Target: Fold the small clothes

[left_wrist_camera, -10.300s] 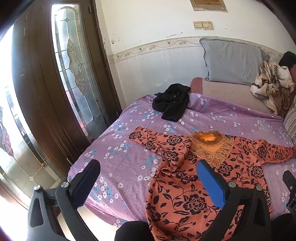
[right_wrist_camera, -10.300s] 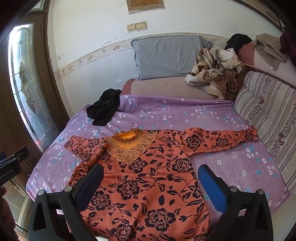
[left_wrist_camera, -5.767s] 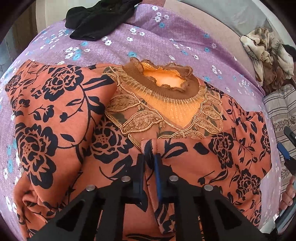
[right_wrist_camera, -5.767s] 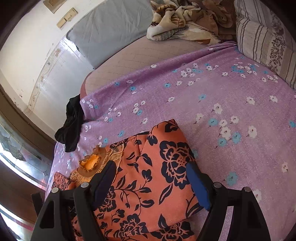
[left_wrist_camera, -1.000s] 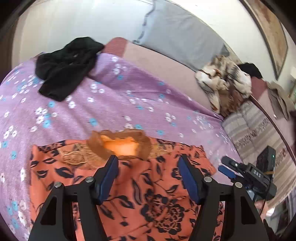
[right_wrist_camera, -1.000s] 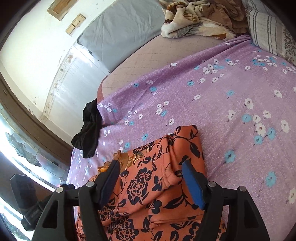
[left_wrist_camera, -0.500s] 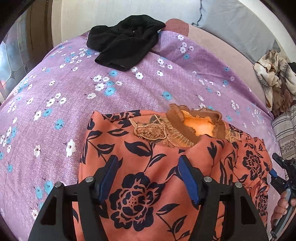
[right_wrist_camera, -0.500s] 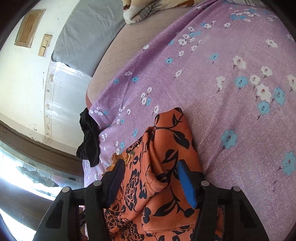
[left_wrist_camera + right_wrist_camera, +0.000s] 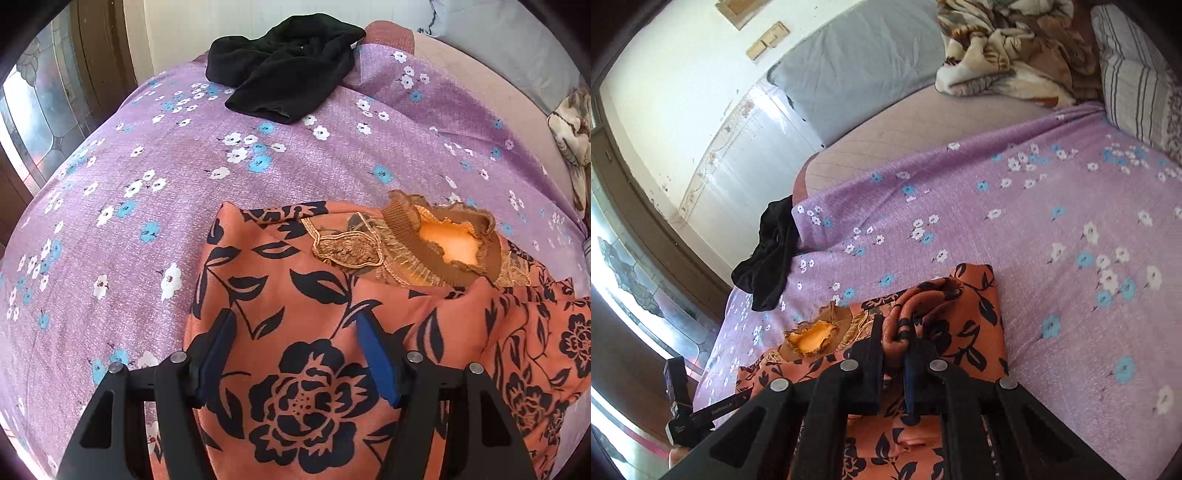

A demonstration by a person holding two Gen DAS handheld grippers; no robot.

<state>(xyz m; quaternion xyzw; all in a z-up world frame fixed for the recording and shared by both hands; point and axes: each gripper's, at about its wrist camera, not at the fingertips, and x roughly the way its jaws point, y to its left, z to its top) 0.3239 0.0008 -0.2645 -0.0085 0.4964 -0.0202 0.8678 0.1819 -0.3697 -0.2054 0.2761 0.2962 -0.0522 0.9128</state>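
Grippers first: right gripper (image 9: 892, 354) is pinched tight on a bunched fold of the orange floral top (image 9: 306, 332), left gripper (image 9: 299, 354) is spread wide w/ nothing gripped, hovering over the top's left half. Top lies partly folded on the purple sheet (image 9: 147, 192), collar (image 9: 439, 240) at 1 o'clock from the left gripper. Black garment (image 9: 284, 77) way back at 12, near the sheet's far edge.

Left gripper (image 9: 295, 354): black angular frame with triangular cut-outs, silver round screw heads at the joints, blue pads lining both fingers (image 9: 376, 362). Right gripper (image 9: 892, 354): same black frame and silver screws, one blue pad visible. Left unit's black body bears small white lettering, illegible.
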